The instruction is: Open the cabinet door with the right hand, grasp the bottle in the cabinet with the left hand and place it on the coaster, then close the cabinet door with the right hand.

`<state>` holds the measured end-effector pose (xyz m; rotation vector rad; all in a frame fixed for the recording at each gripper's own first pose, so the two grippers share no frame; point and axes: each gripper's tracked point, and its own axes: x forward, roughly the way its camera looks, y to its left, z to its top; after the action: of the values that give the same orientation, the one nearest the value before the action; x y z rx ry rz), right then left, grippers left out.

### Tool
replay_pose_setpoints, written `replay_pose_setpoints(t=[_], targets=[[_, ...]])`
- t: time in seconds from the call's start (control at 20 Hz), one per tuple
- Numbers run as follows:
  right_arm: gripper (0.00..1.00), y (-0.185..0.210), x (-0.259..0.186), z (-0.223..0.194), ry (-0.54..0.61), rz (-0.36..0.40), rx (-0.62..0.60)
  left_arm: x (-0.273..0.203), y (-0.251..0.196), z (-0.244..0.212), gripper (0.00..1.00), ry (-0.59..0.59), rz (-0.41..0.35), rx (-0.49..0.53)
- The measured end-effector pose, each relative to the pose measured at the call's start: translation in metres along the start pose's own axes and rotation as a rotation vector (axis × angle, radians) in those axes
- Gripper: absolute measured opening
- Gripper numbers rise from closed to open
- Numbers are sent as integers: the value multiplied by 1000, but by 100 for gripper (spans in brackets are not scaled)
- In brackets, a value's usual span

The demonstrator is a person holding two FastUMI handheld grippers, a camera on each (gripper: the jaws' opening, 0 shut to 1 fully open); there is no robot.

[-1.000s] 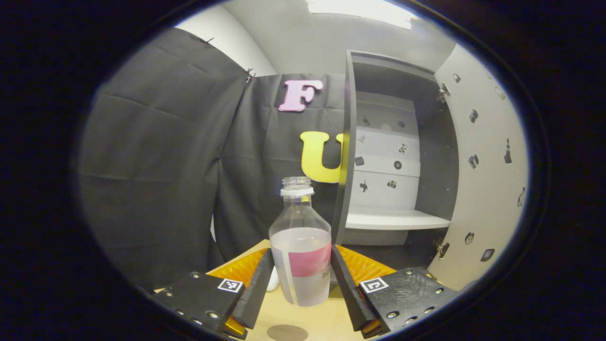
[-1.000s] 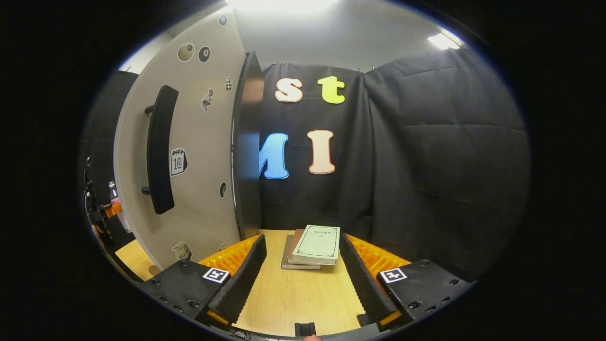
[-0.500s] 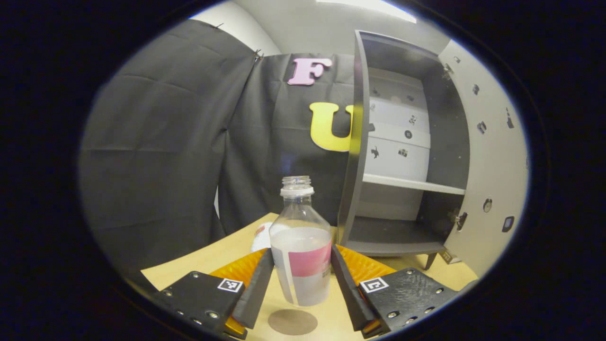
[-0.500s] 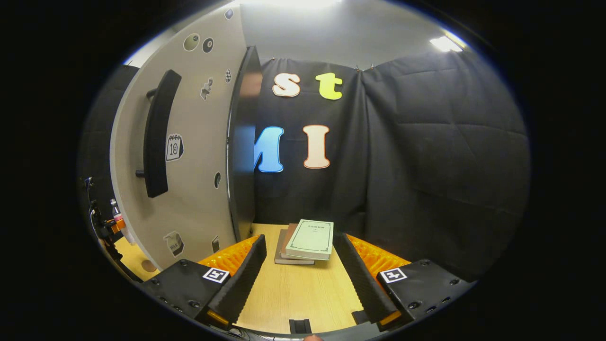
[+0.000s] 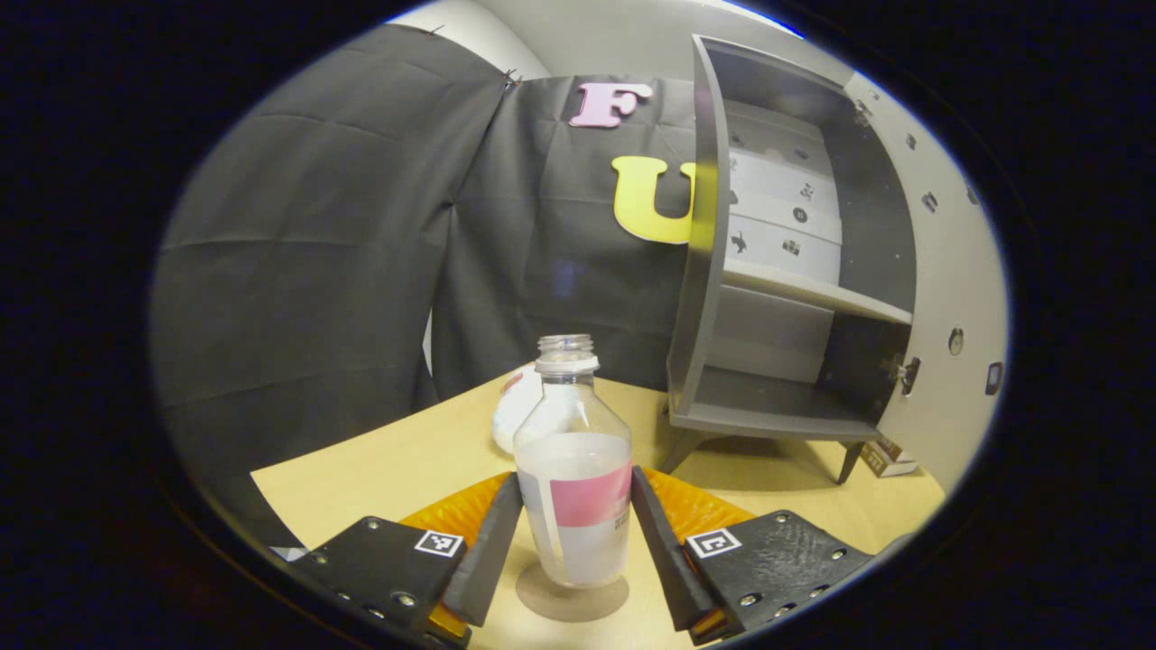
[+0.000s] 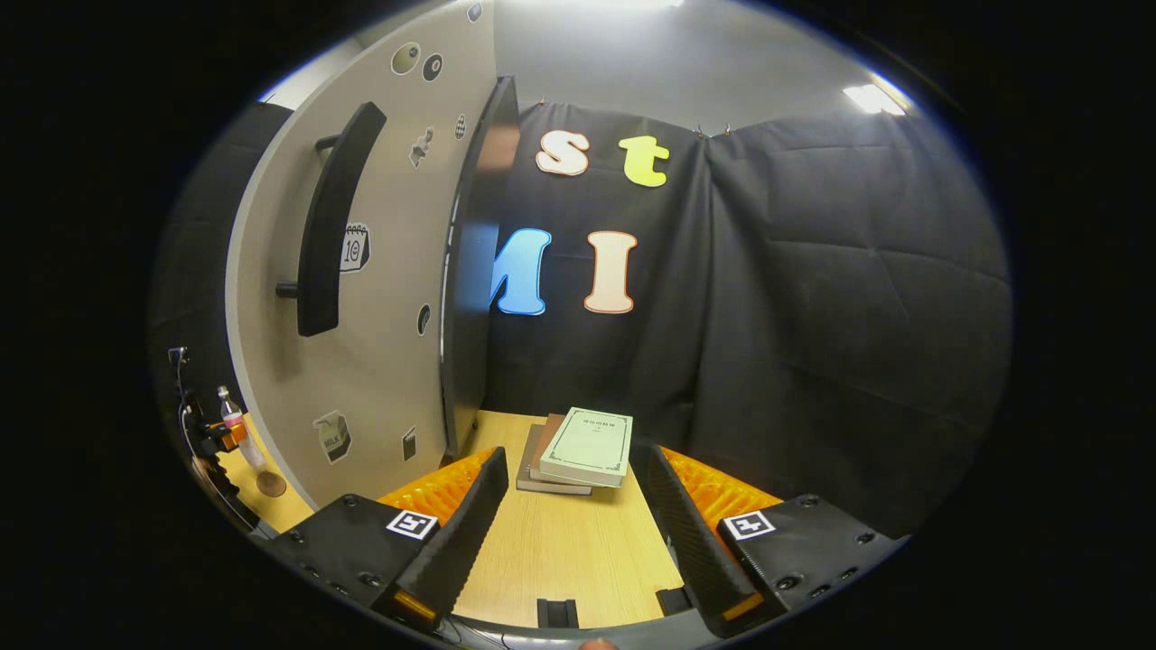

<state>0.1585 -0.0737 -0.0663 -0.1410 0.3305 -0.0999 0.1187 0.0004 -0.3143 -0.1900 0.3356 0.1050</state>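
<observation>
In the left gripper view, the left gripper sits at 6 o'clock with both fingers pressed against the sides of the bottle, clamping it. The bottle is upright, uncapped, part full of clear liquid, with a pink band around it. Its base is over the round coaster on the wooden table; whether it touches the coaster cannot be told. Just behind the bottle, toward 11 o'clock, lies a white object, partly hidden. At 2 o'clock stands the grey cabinet with its door swung wide open and its shelves bare.

In the right gripper view, the right gripper at 6 o'clock has its fingers spread wide apart with nothing between them. Ahead, near centre, a stack of books lies on the table. At 10 o'clock is the outer face of the open door with its dark handle. Far off at 8 o'clock, the bottle and coaster appear small beside the door's edge.
</observation>
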Motion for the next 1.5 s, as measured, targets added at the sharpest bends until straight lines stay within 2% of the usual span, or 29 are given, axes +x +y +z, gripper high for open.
replay_pose_setpoints(t=[0.1, 0.35, 0.45, 0.65, 0.7, 0.8, 0.85, 0.95, 1.15, 1.5], targets=[[99, 2, 0, -6, 18, 3, 13, -1, 0, -10, 75, -3, 4, 10], [99, 2, -1, -12, 41, -7, 20, 3, -8, -36, 72, 14, 1, 55], [99, 2, 1, -11, 40, -4, 29, 1, -11, -36, 75, -1, 6, 68], [99, 2, 2, -11, 37, -4, 31, -7, -20, -42, 72, 20, -1, 98], [99, 3, 2, -12, 38, -2, 35, -9, -21, -44, 76, 33, -1, 104], [99, 3, 4, -13, 42, 0, 43, -10, -22, -44, 72, 43, 6, 119], [99, 2, 4, -13, 41, -1, 47, -11, -23, -45, 75, 50, 7, 129], [99, 1, 3, -12, 36, 1, 56, -12, -24, -44, 75, 64, 16, 150], [99, -1, 1, -6, 19, 0, 47, -20, -24, -27, 78, 37, 45, 191], [97, 4, -2, 8, -18, 25, 58, -43, -37, 32, 76, -49, 31, 212]])
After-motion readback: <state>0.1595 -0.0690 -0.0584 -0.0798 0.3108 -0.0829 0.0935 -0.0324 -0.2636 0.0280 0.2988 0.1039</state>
